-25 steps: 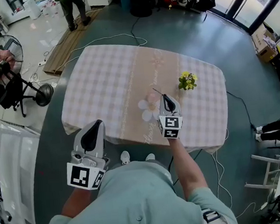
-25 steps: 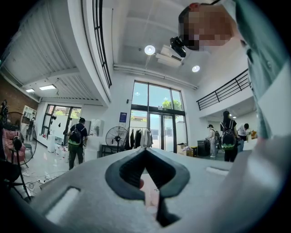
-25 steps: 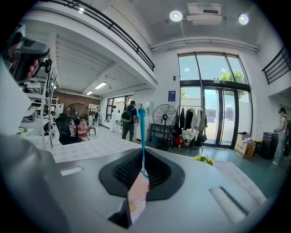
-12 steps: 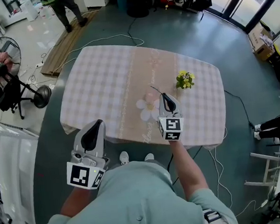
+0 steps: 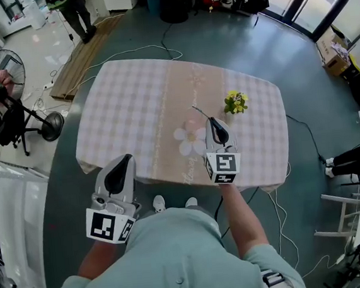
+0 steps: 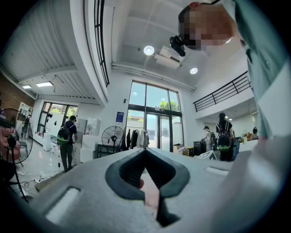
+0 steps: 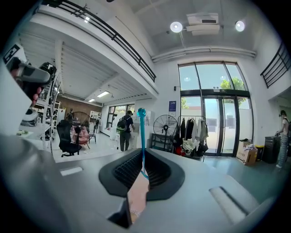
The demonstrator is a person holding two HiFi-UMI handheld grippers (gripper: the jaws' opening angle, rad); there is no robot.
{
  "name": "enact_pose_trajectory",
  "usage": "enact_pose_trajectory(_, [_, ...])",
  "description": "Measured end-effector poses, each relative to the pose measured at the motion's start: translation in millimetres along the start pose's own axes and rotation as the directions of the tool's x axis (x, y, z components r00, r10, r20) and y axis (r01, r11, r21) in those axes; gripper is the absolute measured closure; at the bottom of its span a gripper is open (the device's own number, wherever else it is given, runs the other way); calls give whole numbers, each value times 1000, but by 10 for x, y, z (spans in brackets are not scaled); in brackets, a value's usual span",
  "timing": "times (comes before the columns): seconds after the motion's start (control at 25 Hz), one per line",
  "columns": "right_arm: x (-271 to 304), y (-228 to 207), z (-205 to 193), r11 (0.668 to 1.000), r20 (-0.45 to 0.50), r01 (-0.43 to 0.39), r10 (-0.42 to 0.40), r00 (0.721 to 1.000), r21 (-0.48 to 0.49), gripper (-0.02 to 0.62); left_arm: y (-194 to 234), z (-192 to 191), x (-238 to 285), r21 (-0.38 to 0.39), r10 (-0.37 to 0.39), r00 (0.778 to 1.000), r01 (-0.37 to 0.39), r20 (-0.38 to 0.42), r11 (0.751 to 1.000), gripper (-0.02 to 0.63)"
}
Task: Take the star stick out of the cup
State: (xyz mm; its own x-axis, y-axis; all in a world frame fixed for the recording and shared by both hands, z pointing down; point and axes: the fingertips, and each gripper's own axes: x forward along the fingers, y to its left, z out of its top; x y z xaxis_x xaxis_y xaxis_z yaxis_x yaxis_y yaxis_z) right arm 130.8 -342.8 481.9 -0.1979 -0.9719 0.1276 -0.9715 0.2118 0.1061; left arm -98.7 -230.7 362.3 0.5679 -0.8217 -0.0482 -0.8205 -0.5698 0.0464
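Holding the left gripper [image 5: 123, 159] off the near edge of the table [image 5: 131, 100], jaws pressing together with nothing between them. Clamping the right gripper [image 5: 212, 122] on the star stick [image 7: 142, 136], its thin blue shaft rising from between the pads, above the table near the yellow flowers [image 5: 236, 102].
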Motion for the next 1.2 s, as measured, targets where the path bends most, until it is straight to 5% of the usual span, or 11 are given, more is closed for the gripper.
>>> enact_pose_trajectory(1.2, [-517, -107, 1091, 999, 177, 32, -26, 984, -29, 583, 4, -18, 60, -12, -9, 1000, 9, 6, 1000, 601])
